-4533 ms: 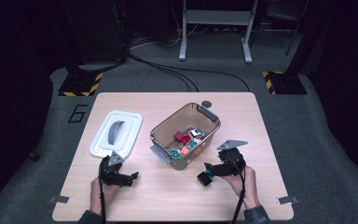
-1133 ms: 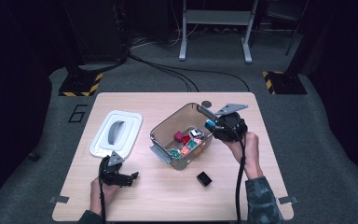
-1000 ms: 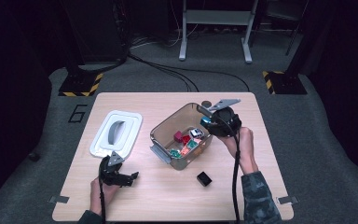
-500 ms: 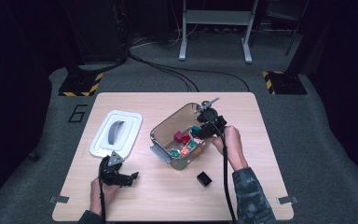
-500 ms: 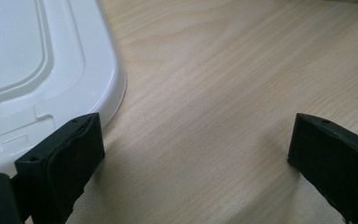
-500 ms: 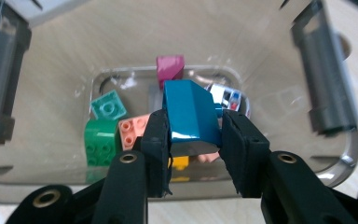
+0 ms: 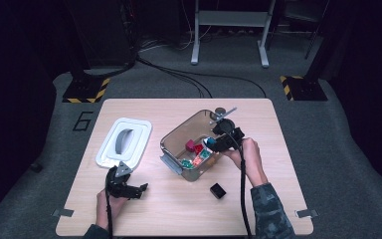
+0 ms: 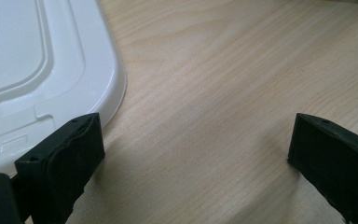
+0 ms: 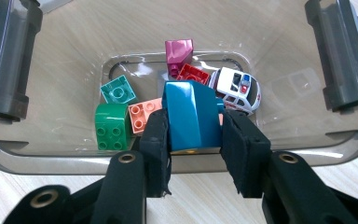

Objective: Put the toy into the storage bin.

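My right gripper (image 9: 193, 120) is shut on a blue brick (image 9: 189, 112) and holds it over the near rim of a clear plastic bin (image 9: 74, 161). In the bin lie a green brick (image 9: 112, 126), a salmon brick (image 9: 142, 114), a teal brick (image 9: 117, 91), a red brick (image 9: 193, 74), a magenta brick (image 9: 178, 52) and a white toy car (image 9: 237, 88). In the high view the right gripper (image 7: 215, 144) hangs over the bin's (image 7: 179, 134) right side. My left gripper (image 7: 137, 189) rests open on the table, its jaws wide apart (image 8: 196, 144) with bare wood between them.
A white lid (image 7: 124, 142) lies left of the bin, and its corner (image 8: 28, 70) sits just beyond my left jaw. A small black block (image 7: 218, 190) sits on the table in front of the bin. A cable trails from each gripper toward the table's near edge.
The right gripper, which sat low by the black block several seconds ago, has come leftward and down from the bin's far right corner to over its inside. The left gripper has stayed put.
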Demonstrator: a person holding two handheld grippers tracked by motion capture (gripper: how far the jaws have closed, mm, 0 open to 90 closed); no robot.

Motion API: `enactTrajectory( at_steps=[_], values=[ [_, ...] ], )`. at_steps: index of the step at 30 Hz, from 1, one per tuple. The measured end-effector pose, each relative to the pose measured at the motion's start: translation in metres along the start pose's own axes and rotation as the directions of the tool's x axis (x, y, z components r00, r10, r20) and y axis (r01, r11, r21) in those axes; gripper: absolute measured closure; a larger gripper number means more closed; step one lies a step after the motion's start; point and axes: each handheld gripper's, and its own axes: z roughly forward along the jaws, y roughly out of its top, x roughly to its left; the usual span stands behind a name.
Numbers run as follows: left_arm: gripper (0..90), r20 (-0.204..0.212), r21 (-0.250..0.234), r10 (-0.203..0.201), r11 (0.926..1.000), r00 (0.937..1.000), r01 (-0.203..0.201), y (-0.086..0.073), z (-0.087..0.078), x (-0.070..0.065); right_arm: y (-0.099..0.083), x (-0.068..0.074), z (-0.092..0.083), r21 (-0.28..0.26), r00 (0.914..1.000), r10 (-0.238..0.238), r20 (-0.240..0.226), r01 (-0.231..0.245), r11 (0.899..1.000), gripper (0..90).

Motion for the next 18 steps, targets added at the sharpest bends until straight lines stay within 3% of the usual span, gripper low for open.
enactTrajectory(
  at_steps=[4, 5, 10, 14, 18],
  values=[
    [3.3, 0.002, -0.001, 0.000, 1.0000, 1.0000, 0.000, 0.000, 0.000, 0.000, -0.002, 0.000, -0.003, 0.002, 1.0000, -0.007, 0.001, 0.007, 1.000, 56.8],
    [3.3, 0.000, 0.000, 0.001, 1.0000, 1.0000, -0.001, 0.000, 0.000, 0.000, -0.004, 0.000, -0.004, -0.001, 1.0000, -0.001, -0.008, 0.001, 1.000, 48.2],
    [3.3, -0.001, 0.000, 0.000, 1.0000, 1.0000, 0.000, 0.000, 0.000, 0.000, -0.009, 0.000, -0.008, -0.018, 0.9999, 0.012, 0.011, -0.012, 1.000, 38.2],
    [3.3, -0.001, -0.001, 0.000, 1.0000, 1.0000, 0.000, 0.000, 0.000, 0.000, -0.022, 0.002, -0.017, -0.071, 0.9996, 0.022, 0.018, -0.021, 0.997, 23.1],
    [3.3, 0.000, 0.000, 0.001, 1.0000, 1.0000, -0.001, 0.000, 0.000, 0.000, -0.035, 0.004, -0.021, -0.101, 0.9996, 0.025, 0.014, -0.024, 0.995, 14.9]
  ],
)
